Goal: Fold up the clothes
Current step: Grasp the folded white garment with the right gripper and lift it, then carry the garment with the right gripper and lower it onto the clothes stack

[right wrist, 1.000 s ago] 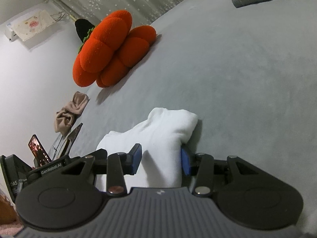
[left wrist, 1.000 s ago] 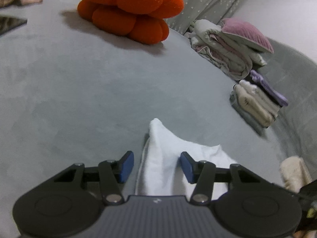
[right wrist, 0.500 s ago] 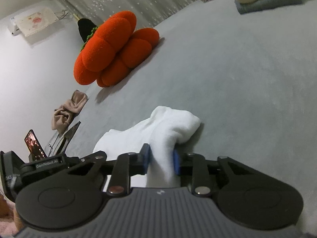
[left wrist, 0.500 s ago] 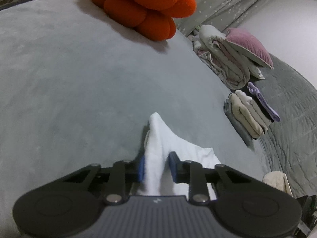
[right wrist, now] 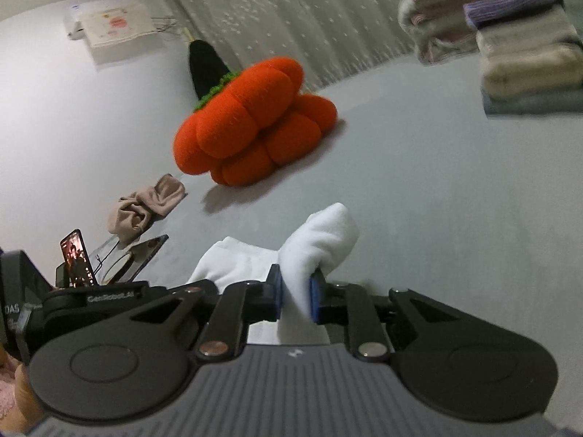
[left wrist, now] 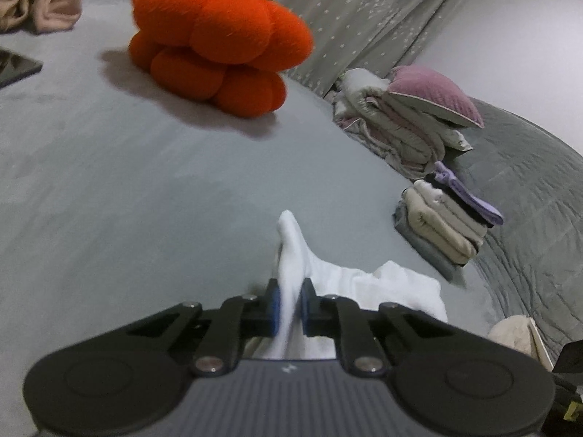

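Observation:
A white garment [left wrist: 349, 284] lies bunched on the grey bed surface [left wrist: 127, 189]. My left gripper [left wrist: 290, 306] is shut on one corner of it, which sticks up between the blue pads. My right gripper [right wrist: 296, 295] is shut on another thick fold of the white garment [right wrist: 320, 233], lifted a little off the bed. The rest of the cloth hangs behind both grippers.
An orange pumpkin cushion [left wrist: 215, 40] sits at the back. Stacks of folded clothes [left wrist: 444, 218] and bedding with a pink pillow [left wrist: 430, 98] lie to the right. A beige cloth [right wrist: 145, 207], a phone [right wrist: 76, 258] and a tablet are at the left.
Both grippers went from open around the white garment's folds to shut on them. Both then rose and tilted up, lifting the cloth.

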`<act>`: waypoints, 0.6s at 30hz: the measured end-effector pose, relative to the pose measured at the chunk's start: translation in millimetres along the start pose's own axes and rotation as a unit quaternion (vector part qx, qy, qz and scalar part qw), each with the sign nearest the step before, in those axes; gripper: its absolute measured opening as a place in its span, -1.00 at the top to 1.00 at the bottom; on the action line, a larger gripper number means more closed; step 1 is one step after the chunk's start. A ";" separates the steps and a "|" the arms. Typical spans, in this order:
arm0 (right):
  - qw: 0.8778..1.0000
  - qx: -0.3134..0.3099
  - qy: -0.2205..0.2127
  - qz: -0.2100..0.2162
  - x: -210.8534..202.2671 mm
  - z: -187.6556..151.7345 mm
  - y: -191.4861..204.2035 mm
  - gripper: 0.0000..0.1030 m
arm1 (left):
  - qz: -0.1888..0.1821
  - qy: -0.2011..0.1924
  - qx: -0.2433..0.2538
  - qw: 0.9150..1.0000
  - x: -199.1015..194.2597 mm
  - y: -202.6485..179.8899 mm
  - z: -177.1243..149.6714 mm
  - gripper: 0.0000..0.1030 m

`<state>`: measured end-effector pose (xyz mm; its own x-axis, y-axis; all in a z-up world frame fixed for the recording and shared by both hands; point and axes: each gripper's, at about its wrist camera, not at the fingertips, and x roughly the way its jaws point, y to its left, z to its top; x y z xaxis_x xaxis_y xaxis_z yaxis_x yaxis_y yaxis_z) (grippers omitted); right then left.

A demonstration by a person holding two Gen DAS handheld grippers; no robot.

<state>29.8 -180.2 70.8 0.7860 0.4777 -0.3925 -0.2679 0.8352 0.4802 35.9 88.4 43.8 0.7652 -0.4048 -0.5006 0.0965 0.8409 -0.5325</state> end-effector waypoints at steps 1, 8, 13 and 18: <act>1.000 -0.003 -0.004 0.001 -1.9 5.1 -0.5 0.64 | -0.002 -0.004 0.004 1.000 1.6 -6.3 4.3 0.80; 0.999 0.013 -0.043 -0.001 -15.9 55.9 -24.0 0.64 | -0.023 -0.030 0.023 0.999 17.7 -52.9 41.5 0.81; 0.997 0.011 -0.075 -0.013 -26.7 101.2 -42.1 0.64 | -0.047 -0.046 0.051 0.997 41.4 -97.1 71.3 0.81; 0.994 0.000 -0.107 -0.032 -38.5 148.1 -64.1 0.64 | -0.076 -0.056 0.073 0.993 71.1 -147.0 97.5 0.81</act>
<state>99.2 -292.4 171.3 0.9019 0.3545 -0.2470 -0.2133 0.8624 0.4590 138.3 -29.0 153.1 0.8002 -0.4957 -0.3376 0.3023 0.8196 -0.4868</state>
